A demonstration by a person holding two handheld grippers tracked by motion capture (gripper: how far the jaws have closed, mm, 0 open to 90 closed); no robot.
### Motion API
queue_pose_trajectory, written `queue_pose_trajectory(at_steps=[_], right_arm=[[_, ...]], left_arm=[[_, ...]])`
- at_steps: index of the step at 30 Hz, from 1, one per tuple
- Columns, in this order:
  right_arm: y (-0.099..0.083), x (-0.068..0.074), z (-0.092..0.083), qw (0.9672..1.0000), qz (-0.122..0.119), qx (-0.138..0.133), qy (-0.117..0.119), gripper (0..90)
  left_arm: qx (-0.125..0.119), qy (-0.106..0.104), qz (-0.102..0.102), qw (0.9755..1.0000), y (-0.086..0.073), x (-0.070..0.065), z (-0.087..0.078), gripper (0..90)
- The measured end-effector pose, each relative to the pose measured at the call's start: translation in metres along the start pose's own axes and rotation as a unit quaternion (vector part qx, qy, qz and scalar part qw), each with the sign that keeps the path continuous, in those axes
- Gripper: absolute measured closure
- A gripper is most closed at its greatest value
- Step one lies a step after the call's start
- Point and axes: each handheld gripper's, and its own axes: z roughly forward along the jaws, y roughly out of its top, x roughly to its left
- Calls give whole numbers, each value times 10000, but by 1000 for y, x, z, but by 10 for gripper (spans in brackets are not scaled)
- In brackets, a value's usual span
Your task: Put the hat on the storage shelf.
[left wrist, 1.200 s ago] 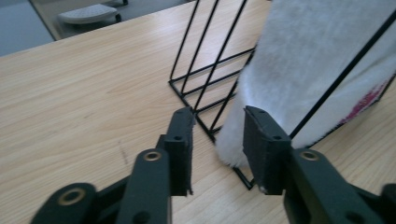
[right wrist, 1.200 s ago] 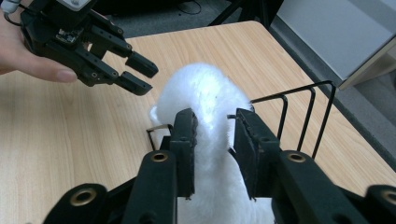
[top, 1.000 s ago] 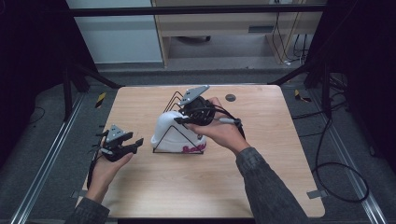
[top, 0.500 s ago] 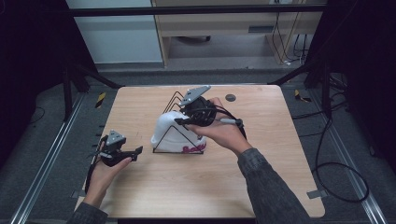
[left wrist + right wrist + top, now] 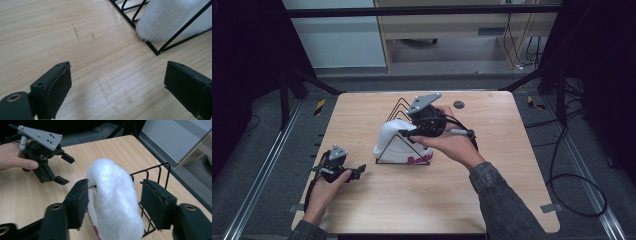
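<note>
A wooden table (image 5: 362, 200) stood in the middle of the room, and a person worked at it with a gripper in each hand. Near the middle of the table stood a black wire rack (image 5: 396, 111) with triangular dividers, and a white fluffy slipper (image 5: 393, 140) with pink lettering along its near edge sat on its side in the rack's near slot. The right gripper (image 5: 408, 134) was held over the top of the slipper, pointing left. Seen from its own camera, its two black jaws stood on either side of the fluffy upper (image 5: 112, 195); they had just been opening, with the left pad at the edge of the fur and the right pad clear of it, so the slipper sat between the jaws without being clamped. The left gripper (image 5: 358, 171) was low over the near left part of the table, well apart from the rack and pointing right toward it. Its jaws had just been opening and stood wide, with only bare wood (image 5: 105, 75) between them. A small dark round disc (image 5: 458, 104) lay on the far side of the table, beyond the right hand (image 5: 452, 145).
</note>
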Motion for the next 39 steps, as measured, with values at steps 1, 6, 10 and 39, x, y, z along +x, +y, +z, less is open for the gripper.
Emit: queue_pose_trajectory(at_steps=[1, 6, 10, 39], right_arm=[[0, 0, -1, 10000, 5, -22, -17, 354], [-2, 0, -10, 9998, 79, -101, -172, 256], [-4, -1, -16, 9995, 126, -147, -251, 205], [-36, -26, -82, 9883, 570, -454, -1339, 88]], left_arm=[[8, 2, -1, 10000, -1, 0, 0, 68], [43, -20, -30, 10000, -6, 1, 3, 61], [234, 4, -15, 9997, -7, 0, 7, 61], [325, 20, -34, 9995, -14, -1, 11, 2]])
